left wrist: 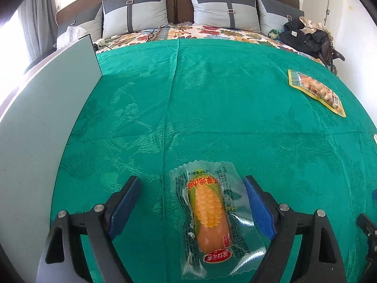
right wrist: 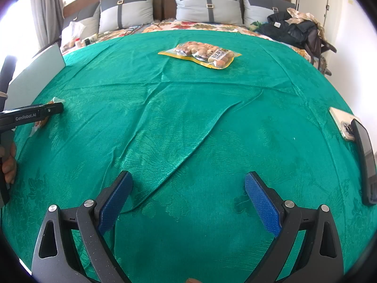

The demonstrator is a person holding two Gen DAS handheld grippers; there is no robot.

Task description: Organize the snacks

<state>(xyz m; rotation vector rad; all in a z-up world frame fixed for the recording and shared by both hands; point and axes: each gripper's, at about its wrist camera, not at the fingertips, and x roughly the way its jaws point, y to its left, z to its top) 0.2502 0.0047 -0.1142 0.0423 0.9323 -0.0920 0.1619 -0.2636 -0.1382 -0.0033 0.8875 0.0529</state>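
A clear-wrapped corn-shaped sausage snack (left wrist: 209,207) lies on the green cloth (left wrist: 212,106) between the blue pads of my left gripper (left wrist: 192,181), which is open. The wrapper's right edge lies against the right pad, while the left pad stands well apart. A yellow packet of nuts (left wrist: 315,89) lies flat at the far right. In the right wrist view that same nut packet (right wrist: 200,53) sits ahead in the middle distance. My right gripper (right wrist: 188,175) hovers open over bare cloth with nothing between its pads. At that view's left edge, one of the left gripper's fingers (right wrist: 50,110) covers most of the sausage snack (right wrist: 38,123).
A pale flat board (left wrist: 47,118) stands upright along the cloth's left side. Two phones (right wrist: 341,125) (right wrist: 365,160) lie at the right edge. Grey pillows (left wrist: 134,14) and a pile of dark clothes (left wrist: 306,35) are at the back of the bed. A hand (right wrist: 9,162) grips the left tool.
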